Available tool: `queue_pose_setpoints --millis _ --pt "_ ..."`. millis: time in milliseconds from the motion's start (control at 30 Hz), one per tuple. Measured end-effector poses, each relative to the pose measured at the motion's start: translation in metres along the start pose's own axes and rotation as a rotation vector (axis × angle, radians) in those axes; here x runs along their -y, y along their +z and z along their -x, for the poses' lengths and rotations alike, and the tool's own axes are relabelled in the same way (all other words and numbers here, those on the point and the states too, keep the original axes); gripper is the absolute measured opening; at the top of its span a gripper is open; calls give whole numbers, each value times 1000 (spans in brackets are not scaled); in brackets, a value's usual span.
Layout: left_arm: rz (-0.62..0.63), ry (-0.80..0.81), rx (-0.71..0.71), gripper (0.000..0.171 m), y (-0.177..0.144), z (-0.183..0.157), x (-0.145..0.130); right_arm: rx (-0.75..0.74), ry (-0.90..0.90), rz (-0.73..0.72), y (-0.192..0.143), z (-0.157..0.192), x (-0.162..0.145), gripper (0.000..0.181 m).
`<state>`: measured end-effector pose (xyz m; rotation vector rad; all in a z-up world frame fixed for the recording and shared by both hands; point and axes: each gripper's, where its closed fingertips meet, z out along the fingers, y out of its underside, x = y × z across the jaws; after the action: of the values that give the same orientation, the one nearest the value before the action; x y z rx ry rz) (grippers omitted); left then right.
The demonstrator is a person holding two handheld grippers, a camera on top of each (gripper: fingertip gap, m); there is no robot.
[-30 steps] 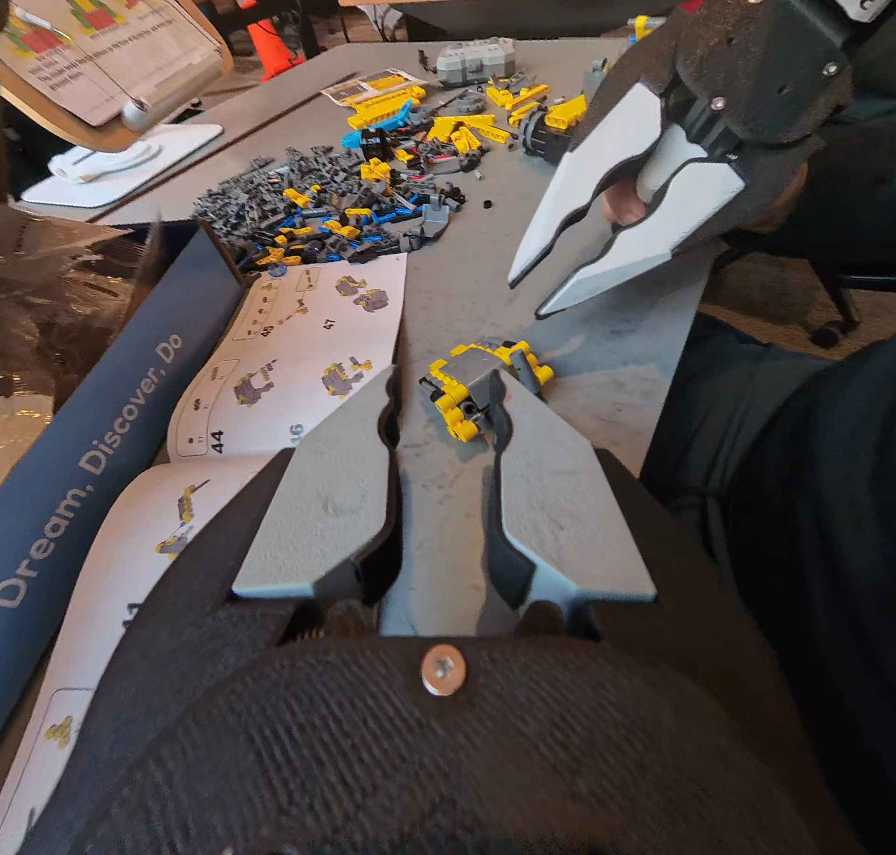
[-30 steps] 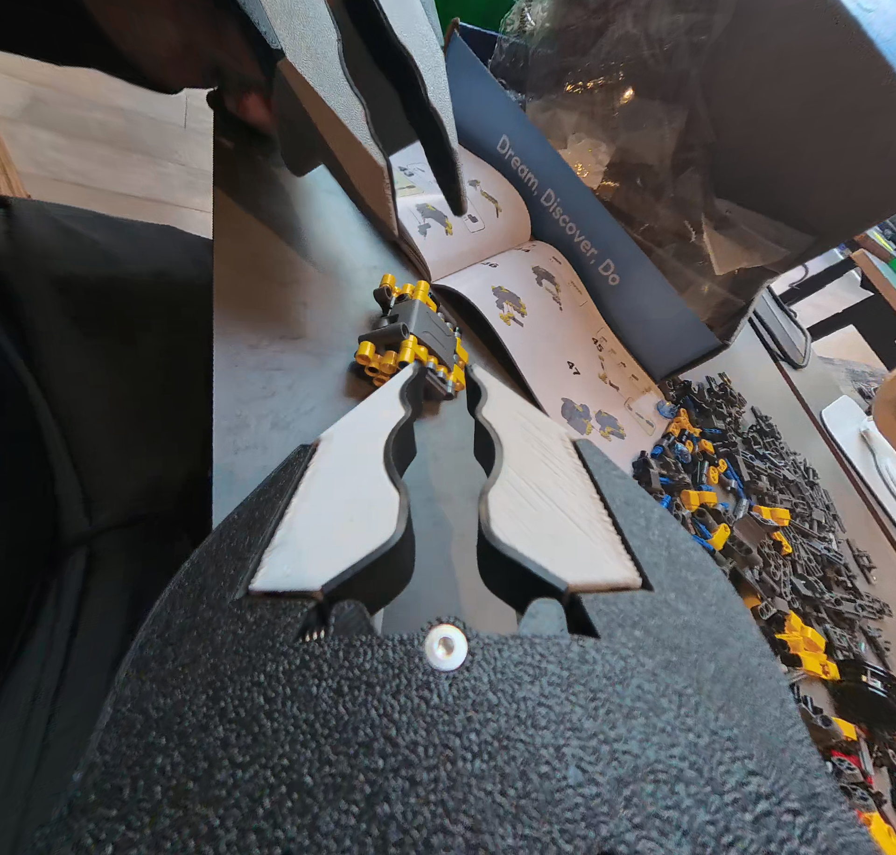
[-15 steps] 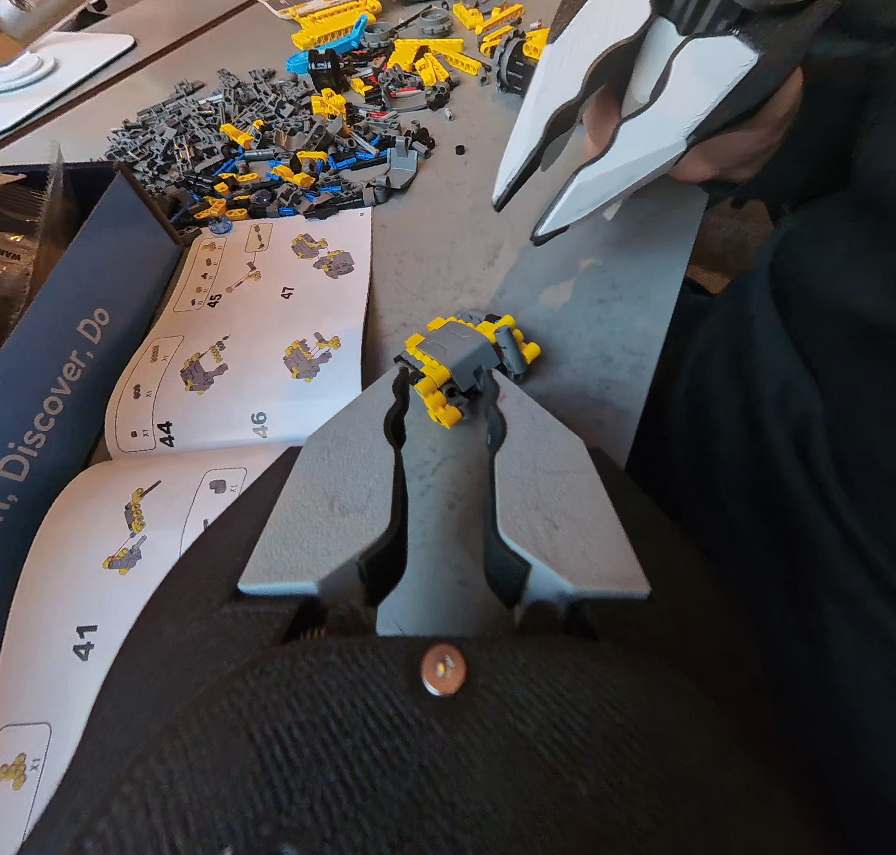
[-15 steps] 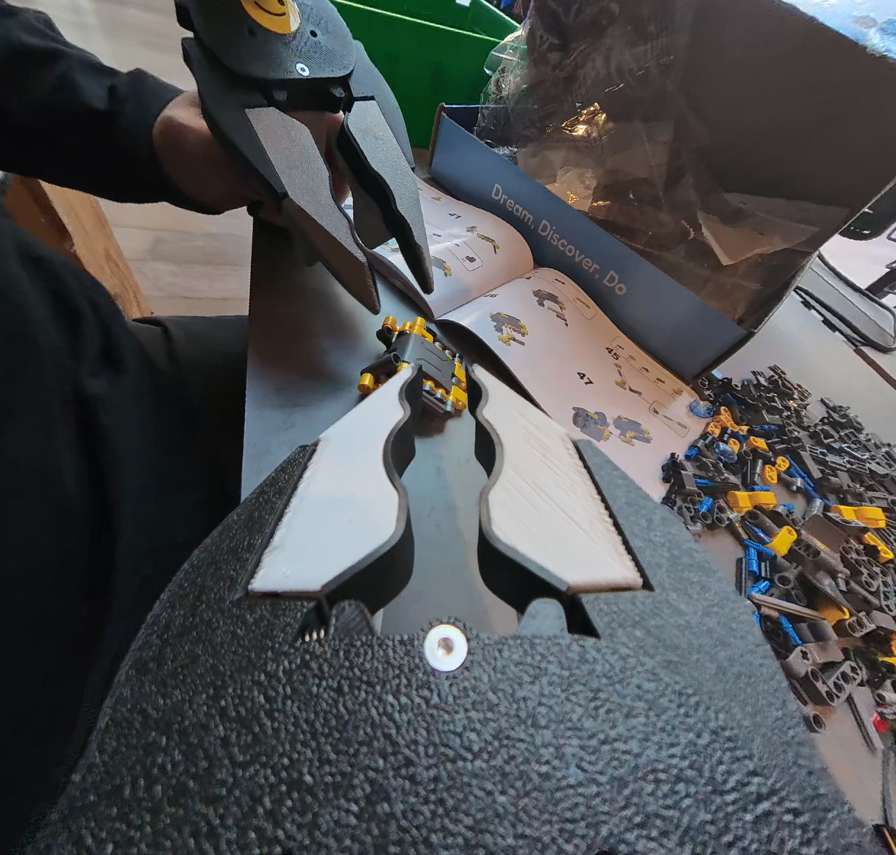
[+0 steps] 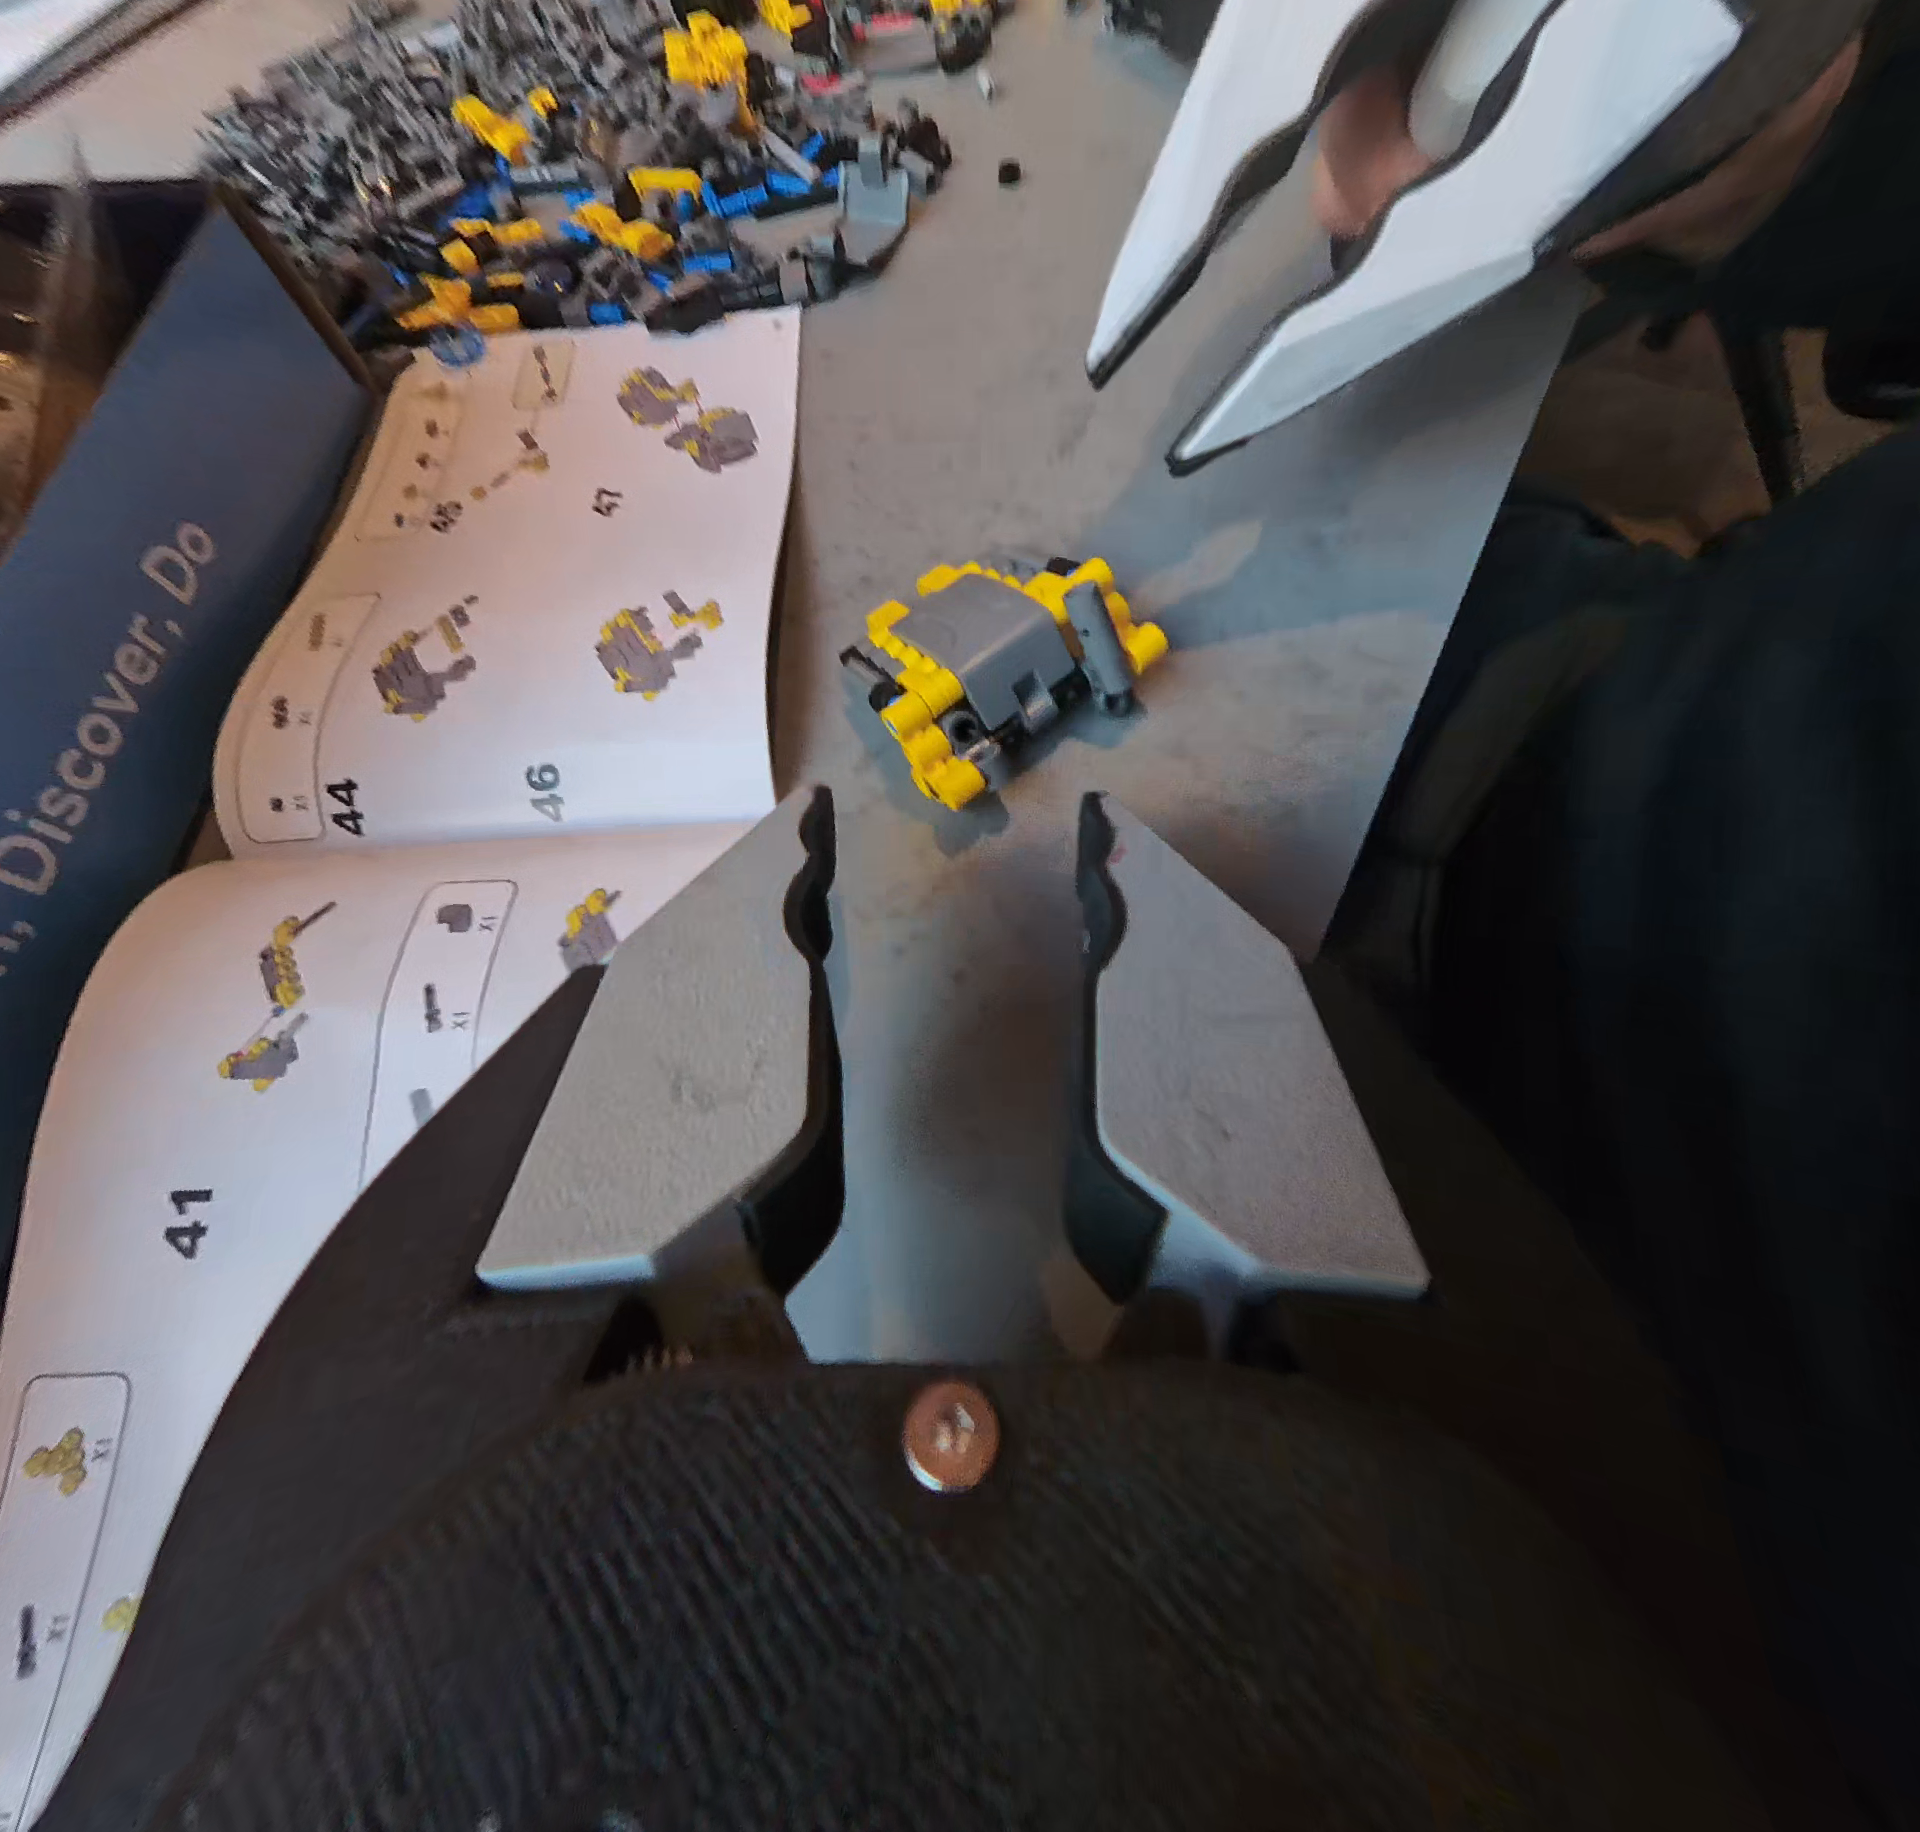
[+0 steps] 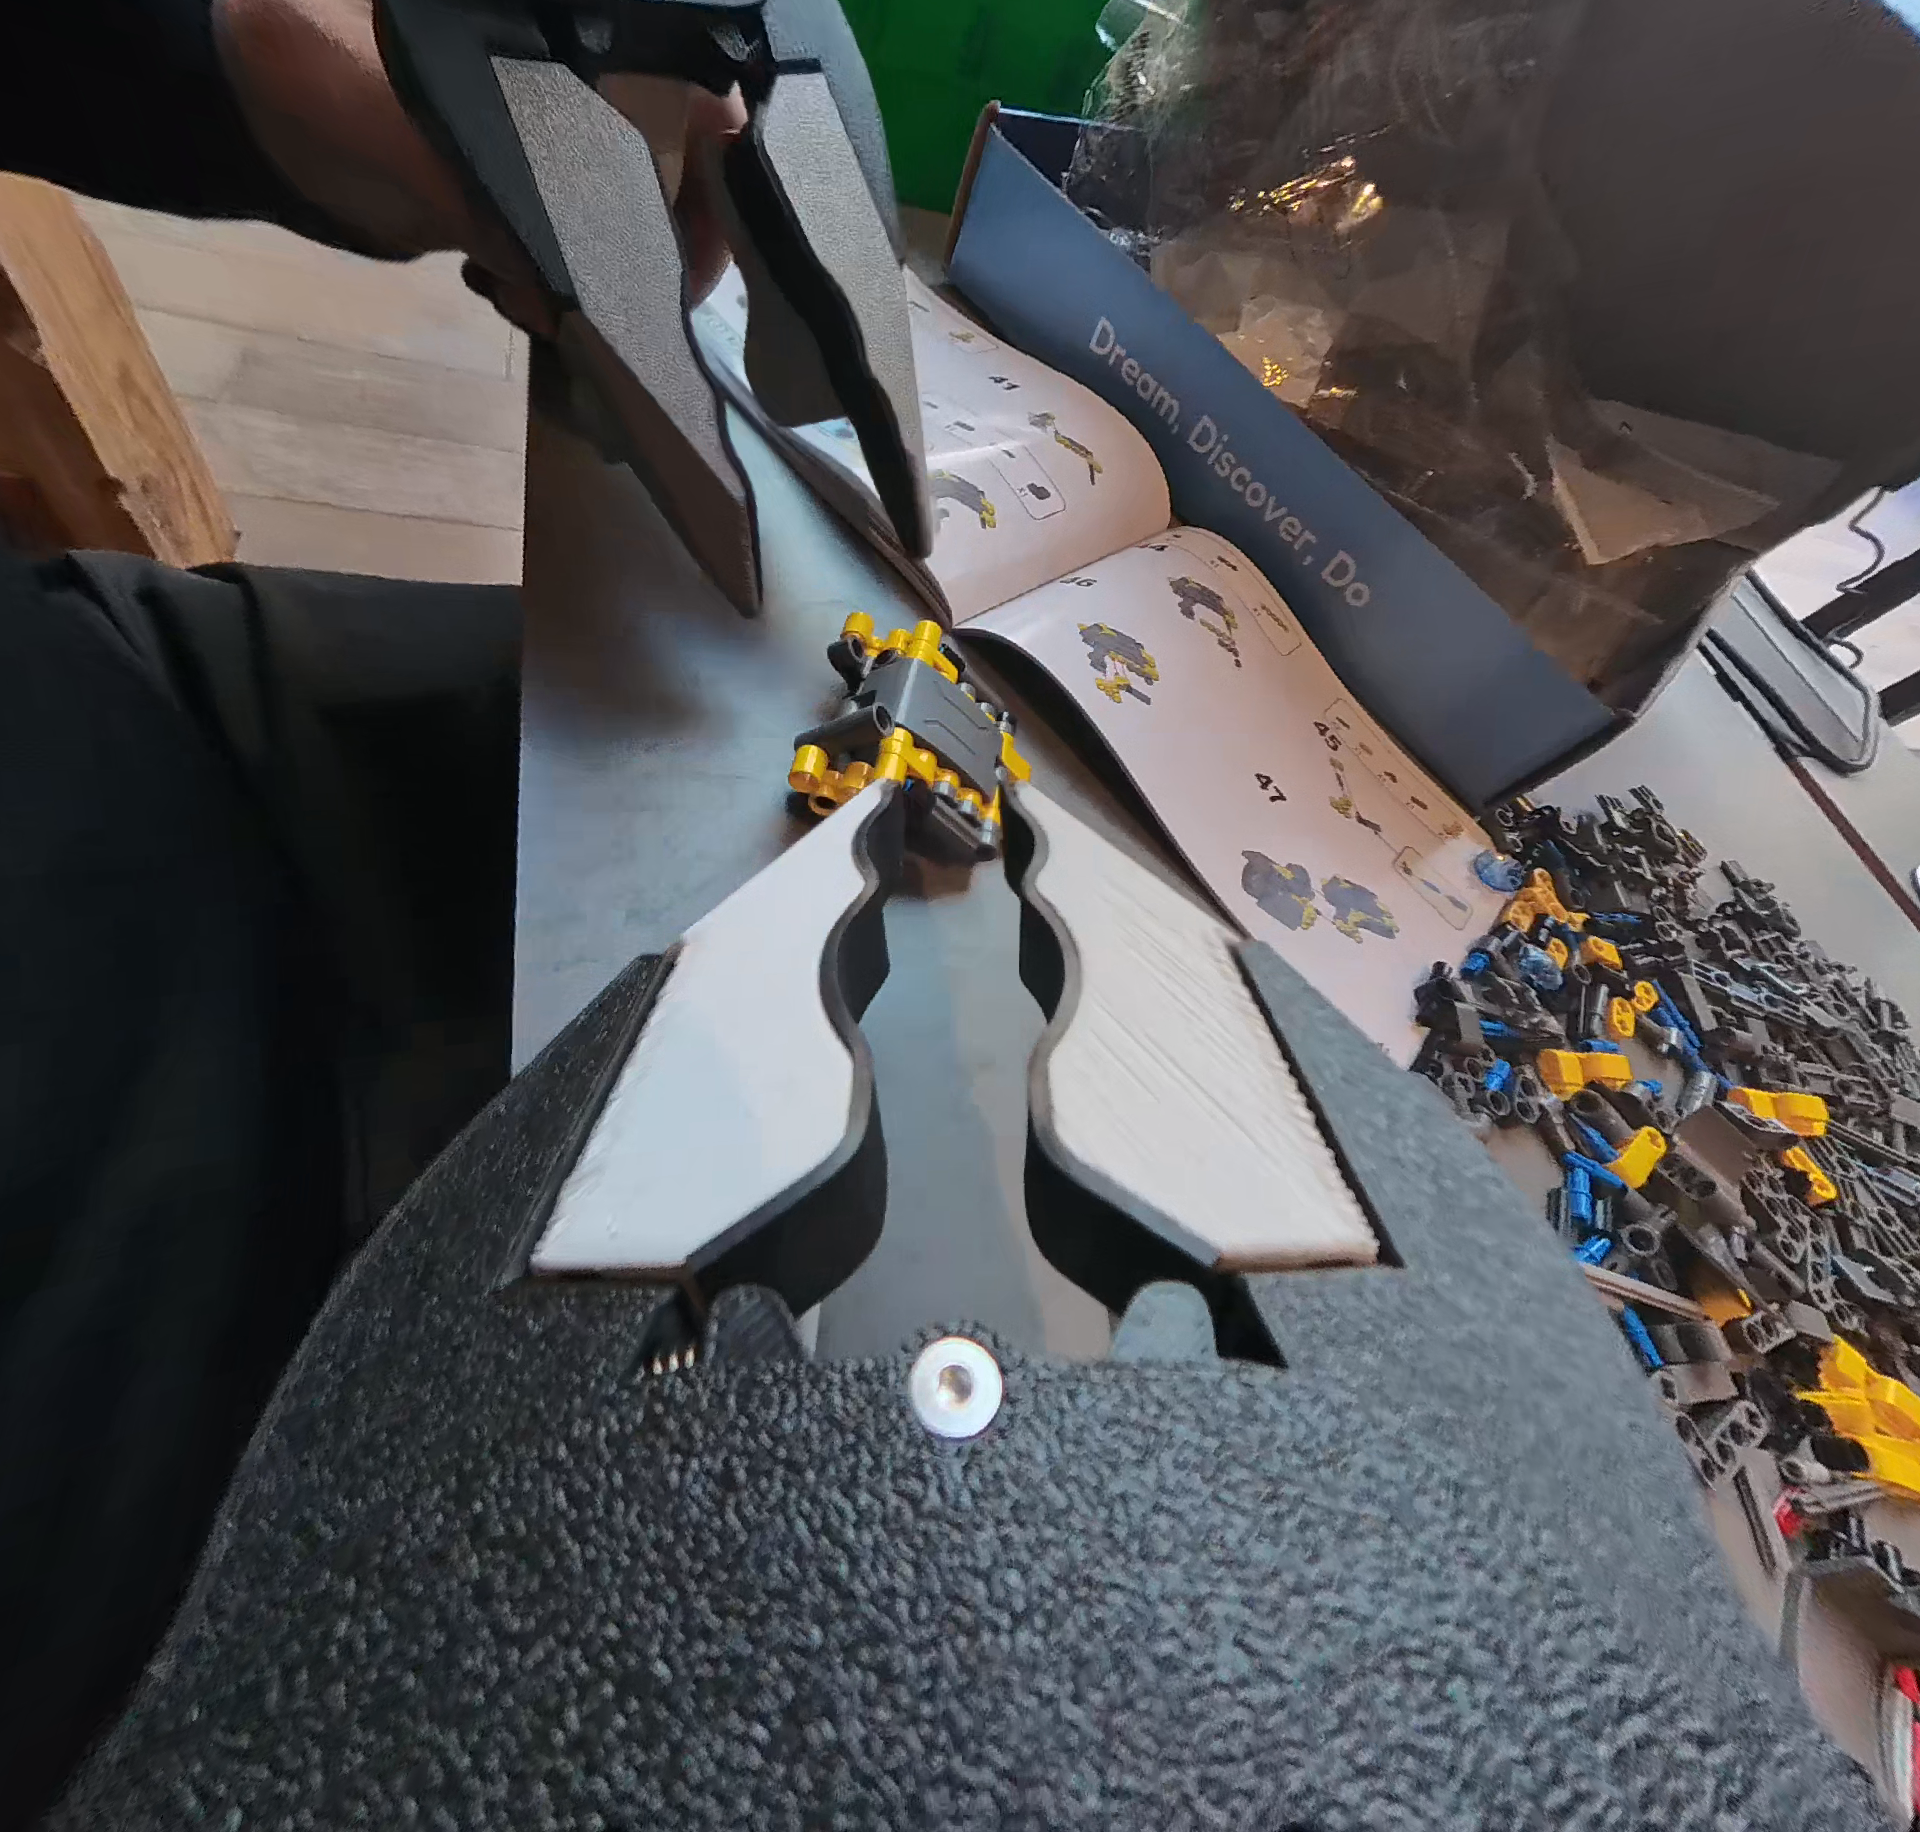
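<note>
Jaws apart and empty, your left claw (image 5: 956, 816) sits low over the table (image 5: 1299, 639), the brick model (image 5: 997, 670) just ahead, beside the booklet (image 5: 520, 587). From the right wrist, your right claw (image 6: 940, 806) gapes too, near the model's end, holding nothing.

We count two grippers: the left gripper (image 5: 954, 811) and the right gripper (image 6: 943, 806), each with two fingers. One small yellow-and-grey brick assembly (image 5: 1000, 676) sits on the one grey tabletop (image 5: 1299, 577). We see one open instruction booklet (image 5: 540, 619), showing two facing pages. One dark blue box (image 6: 1278, 525) stands beside it, with one crumpled clear plastic bag (image 6: 1403, 224) in it. We find one spread heap of loose bricks (image 5: 582, 193), grey, black, yellow and blue, too many and too blurred for us to count singly. One green bin (image 6: 966, 37) shows beyond the tabletop.
</note>
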<state>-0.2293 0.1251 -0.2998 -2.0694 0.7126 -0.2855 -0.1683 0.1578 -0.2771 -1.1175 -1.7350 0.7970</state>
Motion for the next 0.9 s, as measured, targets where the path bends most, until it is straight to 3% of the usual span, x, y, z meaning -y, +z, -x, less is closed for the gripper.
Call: queue_pose_setpoints --millis 133,233,300,367,400,533,633,700,900 --pt "143 -7 -21 47 13 -2 -17 82 36 66 7 6 -8 41" --pt "158 -43 -79 46 19 -5 -16 168 82 161 17 12 -20 71" --pt "154 -52 -95 38 21 -4 -14 224 101 210 24 18 -24 74" --pt "153 -58 -113 21 22 -5 -13 245 95 221 32 20 -22 70" --pt "154 -61 -110 15 23 -4 -12 239 78 220 36 20 -21 55" --pt "133 -103 -71 15 25 2 -7 202 72 213 43 11 -19 47" --pt "-20 -179 -135 23 13 -3 13 275 290 64 29 -1 1 32" --pt "-95 -205 -178 19 4 -6 22 355 491 -20 17 -11 9 31" --pt "-93 -168 -150 27 9 -7 25 455 901 -121 1 -35 6 29"
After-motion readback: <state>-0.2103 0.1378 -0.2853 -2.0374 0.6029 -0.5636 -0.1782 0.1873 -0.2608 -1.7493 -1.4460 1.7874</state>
